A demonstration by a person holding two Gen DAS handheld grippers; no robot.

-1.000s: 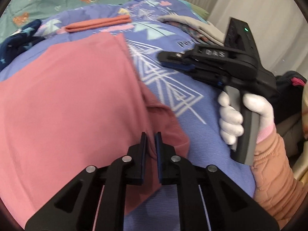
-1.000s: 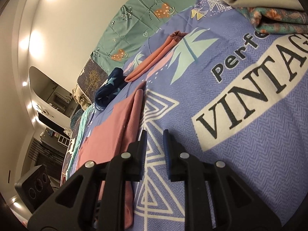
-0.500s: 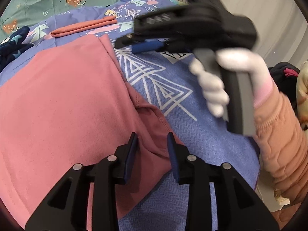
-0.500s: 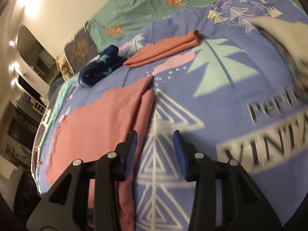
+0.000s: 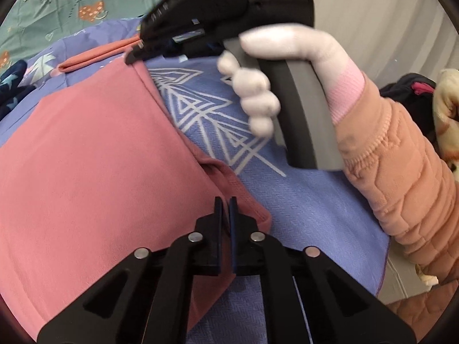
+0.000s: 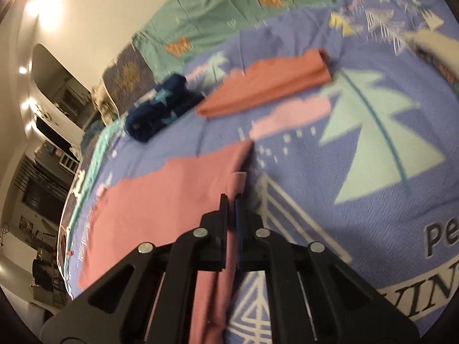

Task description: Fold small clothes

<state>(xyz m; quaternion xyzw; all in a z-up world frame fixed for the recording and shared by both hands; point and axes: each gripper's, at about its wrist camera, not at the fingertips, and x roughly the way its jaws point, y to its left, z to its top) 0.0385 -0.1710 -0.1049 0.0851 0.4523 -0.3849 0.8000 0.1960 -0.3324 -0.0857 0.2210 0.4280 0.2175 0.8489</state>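
Both of your grippers have their jaws closed on the same pink garment [image 5: 94,166], which lies spread flat on the purple patterned blanket [image 5: 301,218] covering the bed. Your left gripper [image 5: 225,205] pinches the near corner of the cloth, where the fabric bunches into a small raised fold beside the hem; the pads sit almost together with only the thin layer between them. Your right gripper [image 6: 231,203] grips the far end of that same long edge, and from its own camera you see a narrow folded strip of pink running up between its fingers. From the left wrist view, your right hand [image 5: 258,91], in a white glove with a peach quilted sleeve [image 5: 396,177] behind it, holds the right tool's grey handle, with its tip down at the far corner of the garment. Beyond the pink piece, an orange folded cloth [image 6: 266,86] lies flat on the blanket, and near it, to the left, sits a dark blue bundle with pale stars [image 6: 160,109]. Behind these lies a green bedsheet [image 6: 229,23].
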